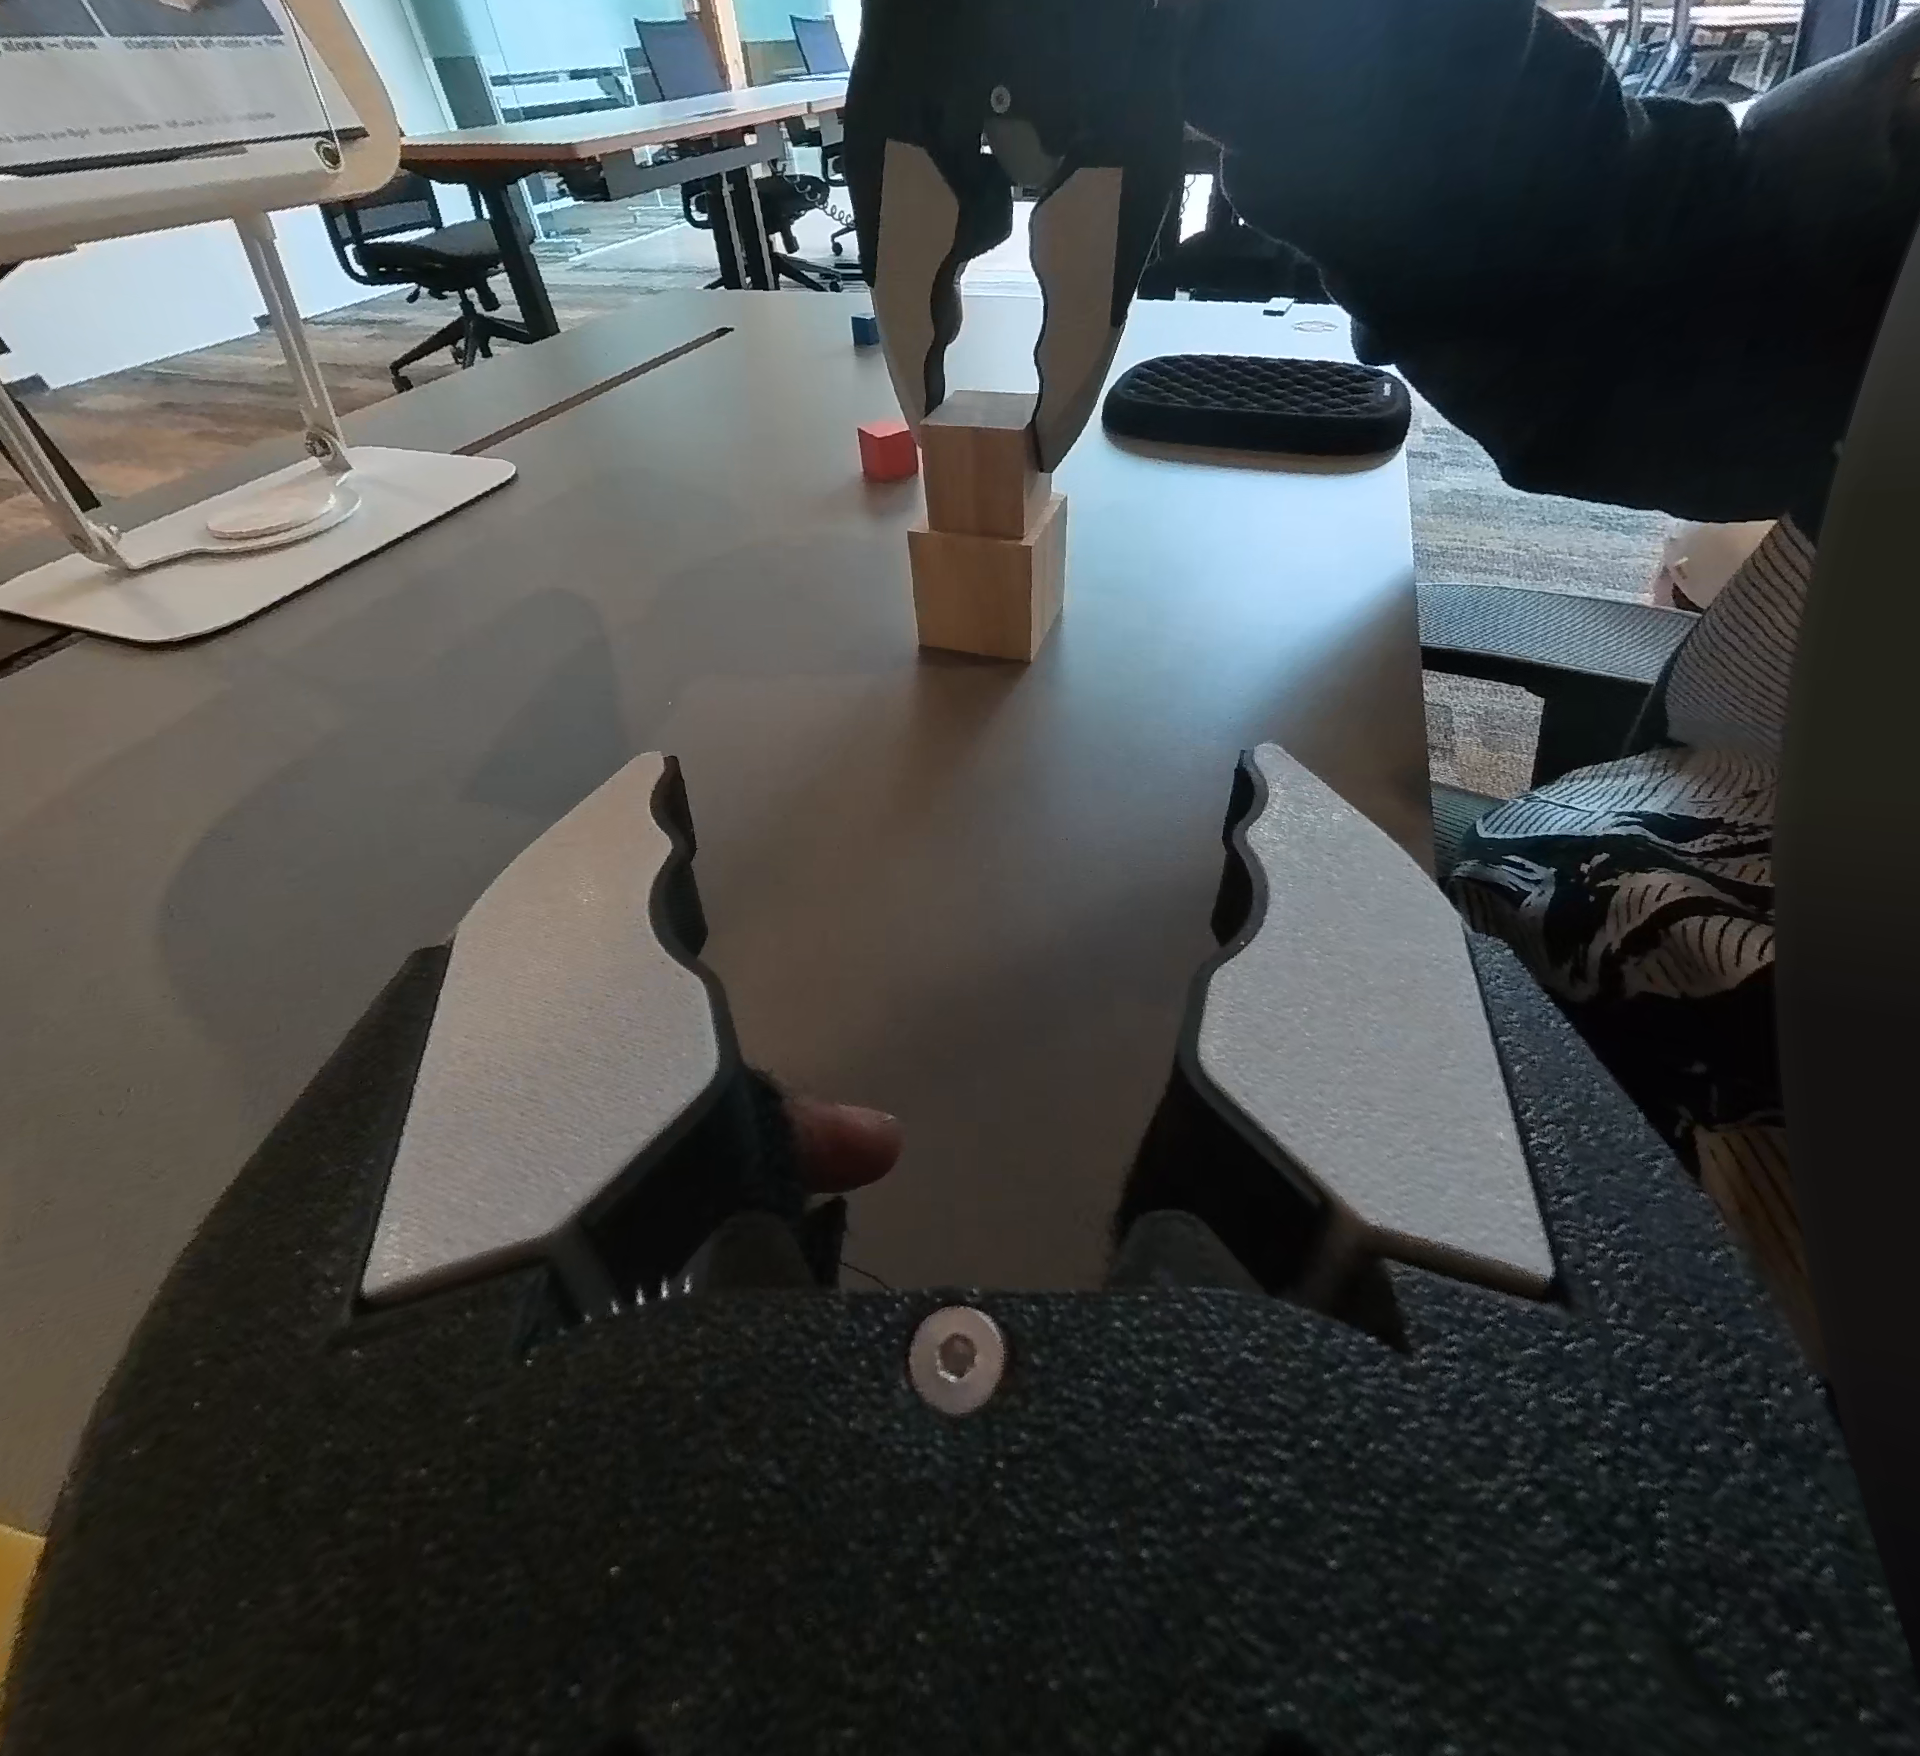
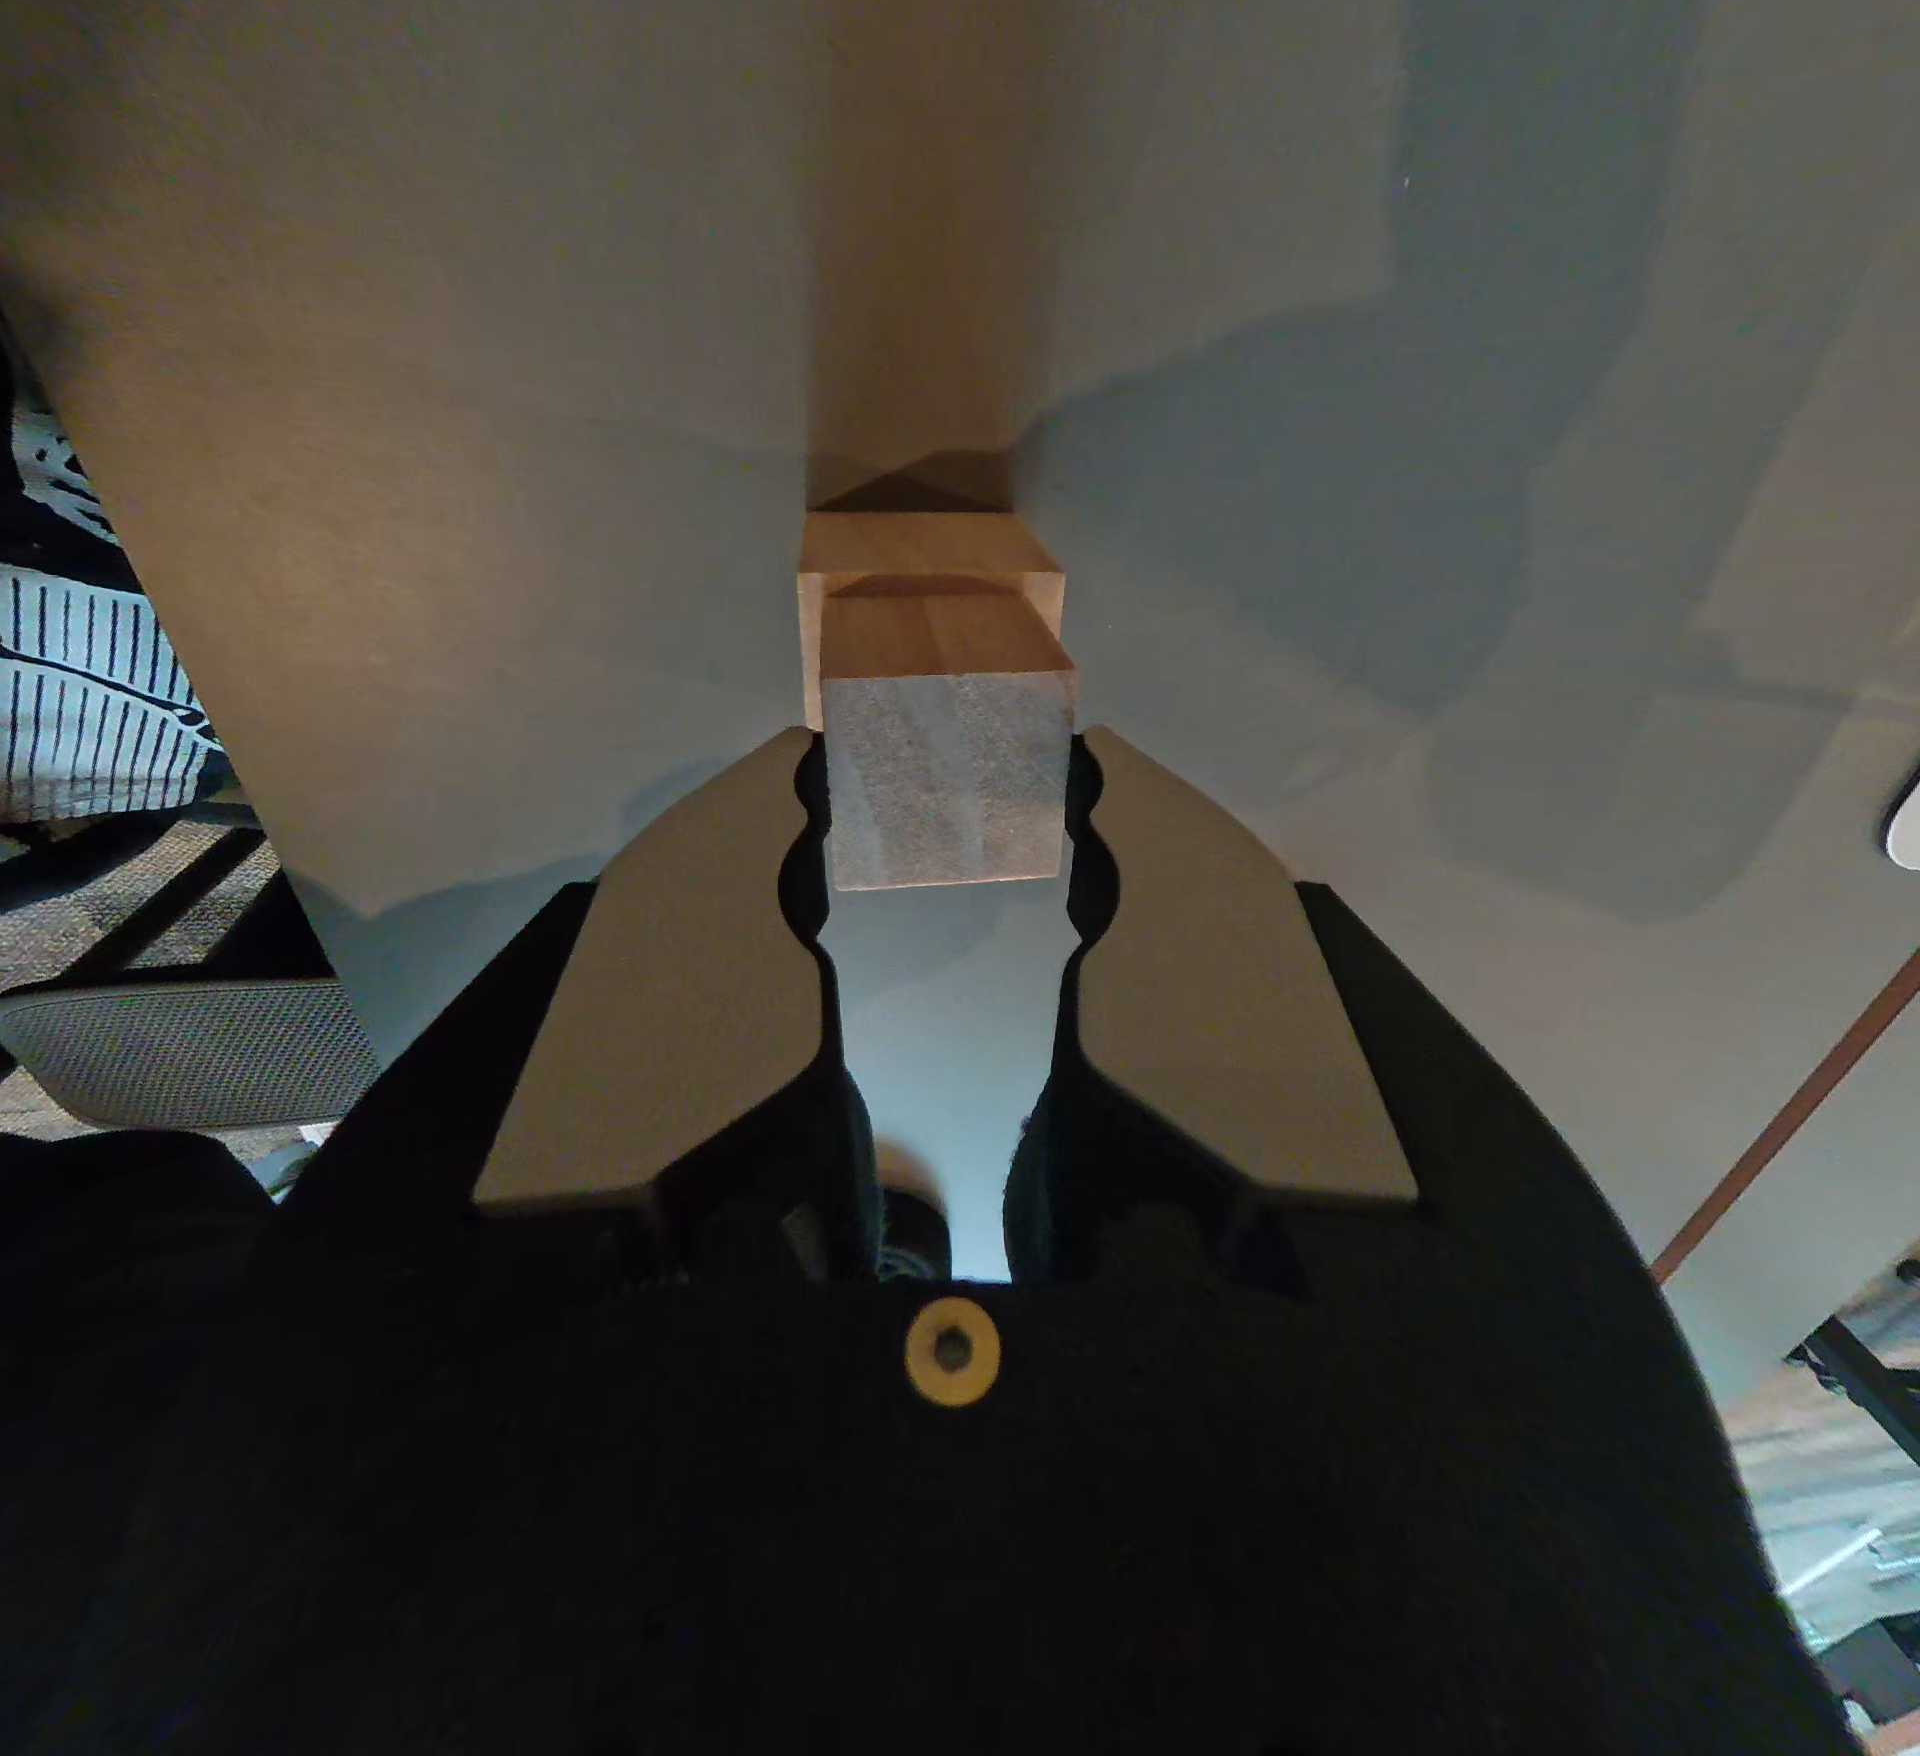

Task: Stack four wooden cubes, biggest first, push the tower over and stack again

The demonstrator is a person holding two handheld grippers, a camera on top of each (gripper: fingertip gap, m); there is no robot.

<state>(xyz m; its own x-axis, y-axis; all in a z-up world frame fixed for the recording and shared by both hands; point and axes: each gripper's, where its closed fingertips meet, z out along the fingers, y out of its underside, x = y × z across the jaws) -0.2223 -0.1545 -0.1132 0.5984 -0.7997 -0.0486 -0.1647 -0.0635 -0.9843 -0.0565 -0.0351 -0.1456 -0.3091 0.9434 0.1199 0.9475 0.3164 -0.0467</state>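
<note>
Two plain wooden cubes stand stacked on the grey table (image 1: 520, 719). The bigger cube (image 1: 987, 586) is at the bottom and the smaller cube (image 1: 979, 472) sits on it, shifted slightly back. My right gripper (image 1: 987, 433) comes down from above and is shut on the smaller cube, its fingers on the left and right faces. In the right wrist view the right gripper (image 2: 948, 740) flanks the smaller cube (image 2: 945, 781), with the bigger cube (image 2: 930, 545) showing beneath. My left gripper (image 1: 956, 771) is open and empty, low over the table in front of the stack.
A red cube (image 1: 888, 449) lies just behind and left of the stack, and a blue cube (image 1: 862, 327) farther back. A black wrist rest (image 1: 1257, 402) lies at the back right. A white stand (image 1: 260, 511) with a sheet stands at left. The table's right edge and a chair arm (image 1: 1538, 626) are near.
</note>
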